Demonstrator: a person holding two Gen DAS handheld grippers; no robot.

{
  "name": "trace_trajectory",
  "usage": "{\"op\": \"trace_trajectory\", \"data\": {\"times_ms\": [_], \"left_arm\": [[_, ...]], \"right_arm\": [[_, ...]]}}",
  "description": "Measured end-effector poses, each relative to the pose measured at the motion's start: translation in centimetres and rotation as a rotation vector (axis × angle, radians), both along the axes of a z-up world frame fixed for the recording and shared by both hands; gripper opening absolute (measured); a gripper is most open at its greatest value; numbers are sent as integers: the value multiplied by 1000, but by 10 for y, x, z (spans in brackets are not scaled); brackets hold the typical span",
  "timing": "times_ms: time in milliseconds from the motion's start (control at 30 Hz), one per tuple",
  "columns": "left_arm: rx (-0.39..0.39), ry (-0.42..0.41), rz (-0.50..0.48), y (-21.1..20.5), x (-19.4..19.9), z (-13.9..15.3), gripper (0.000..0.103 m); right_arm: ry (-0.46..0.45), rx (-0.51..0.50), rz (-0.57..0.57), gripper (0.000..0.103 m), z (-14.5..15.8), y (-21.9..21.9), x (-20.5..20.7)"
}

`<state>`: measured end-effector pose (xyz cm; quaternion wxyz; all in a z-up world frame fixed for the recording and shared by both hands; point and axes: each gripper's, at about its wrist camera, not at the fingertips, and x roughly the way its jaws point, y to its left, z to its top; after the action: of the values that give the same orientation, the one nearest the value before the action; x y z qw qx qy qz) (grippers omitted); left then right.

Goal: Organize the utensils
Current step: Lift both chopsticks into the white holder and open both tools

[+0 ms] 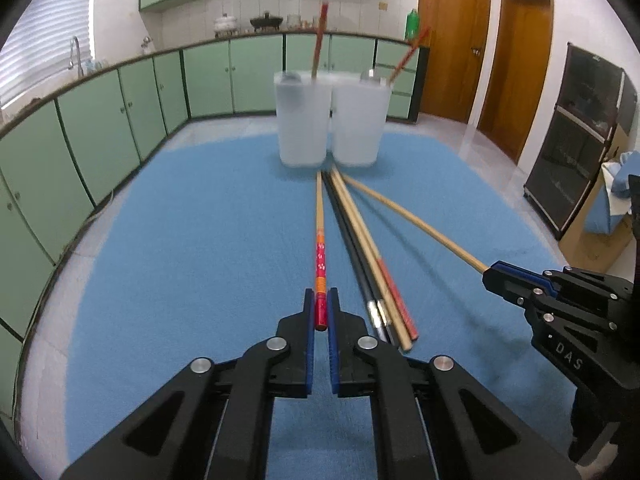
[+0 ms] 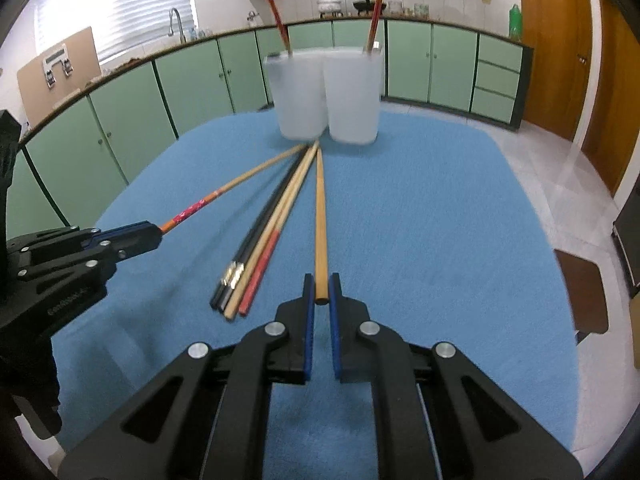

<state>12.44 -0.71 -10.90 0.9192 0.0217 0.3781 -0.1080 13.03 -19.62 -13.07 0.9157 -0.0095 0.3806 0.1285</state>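
Observation:
My left gripper (image 1: 321,307) is shut on the red-patterned end of a wooden chopstick (image 1: 320,236), whose tip points toward two frosted white cups (image 1: 302,120). My right gripper (image 2: 321,289) is shut on the butt of a plain wooden chopstick (image 2: 320,208); in the left wrist view this gripper (image 1: 490,272) stands at the right edge. Several more chopsticks (image 2: 260,240), black, wooden and red-ended, lie fanned on the blue mat (image 2: 440,220) between the two held ones. Each cup (image 2: 352,92) holds one upright red chopstick (image 2: 376,12).
The blue mat (image 1: 180,240) covers a table whose pale edges show around it. Green kitchen cabinets (image 1: 120,120) curve behind, wooden doors (image 1: 516,64) stand at the right, and a dark glass-fronted cabinet (image 1: 572,136) is at the far right.

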Motion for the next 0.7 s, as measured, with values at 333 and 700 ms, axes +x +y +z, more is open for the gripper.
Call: {"op": "trace_trajectory", "data": {"times_ms": [333, 700], "left_arm": [[-26, -168, -22, 5, -2, 66, 6], [-38, -277, -32, 13, 16, 113, 6]], "right_arm": [[-82, 64, 4, 6, 56, -13, 10], [-161, 115, 55, 6, 123, -25, 36]]}}
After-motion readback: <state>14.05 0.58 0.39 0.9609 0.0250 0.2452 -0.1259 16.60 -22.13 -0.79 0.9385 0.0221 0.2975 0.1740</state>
